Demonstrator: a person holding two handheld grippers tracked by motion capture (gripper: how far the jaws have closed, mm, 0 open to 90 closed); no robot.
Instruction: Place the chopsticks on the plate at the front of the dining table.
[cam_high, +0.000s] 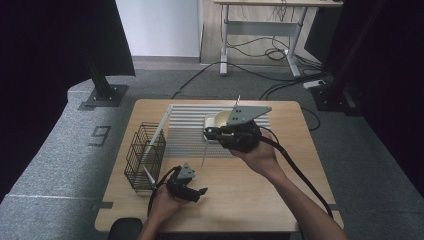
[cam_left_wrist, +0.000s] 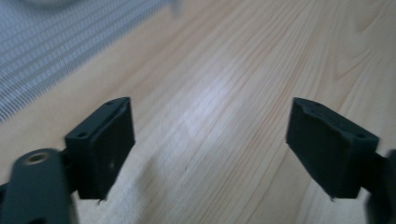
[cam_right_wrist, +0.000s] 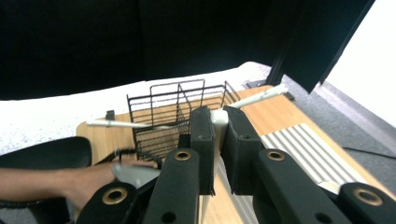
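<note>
Hovering low over the pale wood-grain counter (cam_high: 240, 195), the left gripper (cam_high: 196, 192) has its fingers spread. Farther right, the right gripper (cam_right_wrist: 218, 140) pinches a slim white plastic utensil (cam_right_wrist: 219, 122). Far left stands a black wire basket (cam_high: 144, 154).

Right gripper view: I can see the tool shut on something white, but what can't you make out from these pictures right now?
- White piece in the right tool: the jaws cover most of it, so its kind is unclear.
- Cream bowl, high view: the right tool and grey plate hide its near side and contents.
- Wire basket, high view: too small to identify the white sticks in it.
</note>
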